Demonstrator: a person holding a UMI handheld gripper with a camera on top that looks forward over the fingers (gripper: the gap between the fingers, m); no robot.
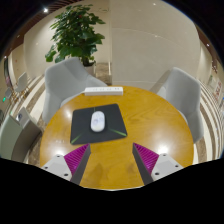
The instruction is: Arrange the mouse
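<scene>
A white mouse (98,121) lies on a dark mouse pad (98,124) on the round wooden table (150,120). A white keyboard (103,91) lies at the table's far edge, beyond the pad. My gripper (112,160) hovers over the near part of the table, just short of the mouse pad. Its fingers are spread wide apart with only bare tabletop between the purple pads (76,157). The mouse is ahead of the fingers, a little to the left of centre.
Two grey chairs stand beyond the table, one at the far left (68,76) and one at the far right (182,90). A large potted plant (76,32) stands behind the left chair. A pale wall lies beyond.
</scene>
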